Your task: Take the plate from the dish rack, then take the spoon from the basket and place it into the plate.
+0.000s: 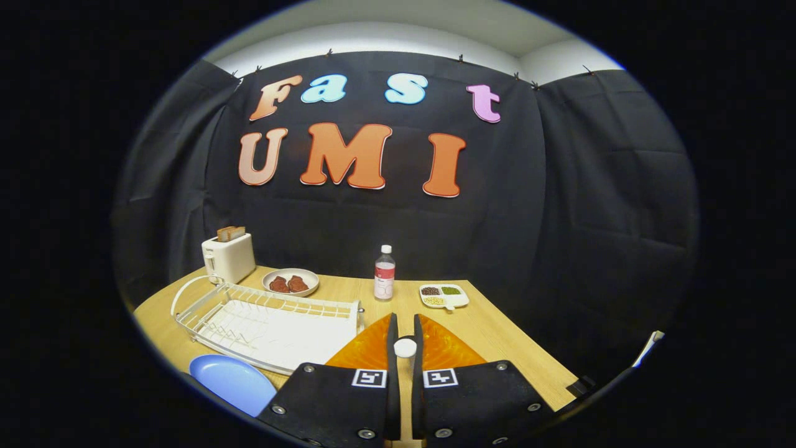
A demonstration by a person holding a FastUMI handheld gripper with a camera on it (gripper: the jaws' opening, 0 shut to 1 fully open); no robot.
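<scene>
Your blue plate (233, 381) lies flat on the surface (497, 336), just left of the tool (405, 333) and in front of the dish rack (267, 323). The tool is clamped on a white spoon handle (405, 347). Swing left too fast and the spoon may slip, or overshoot the plate's shallow rim.

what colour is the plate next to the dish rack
Light blue, plain, seen in the gripper view: the plate lies beside the dish rack.
</scene>
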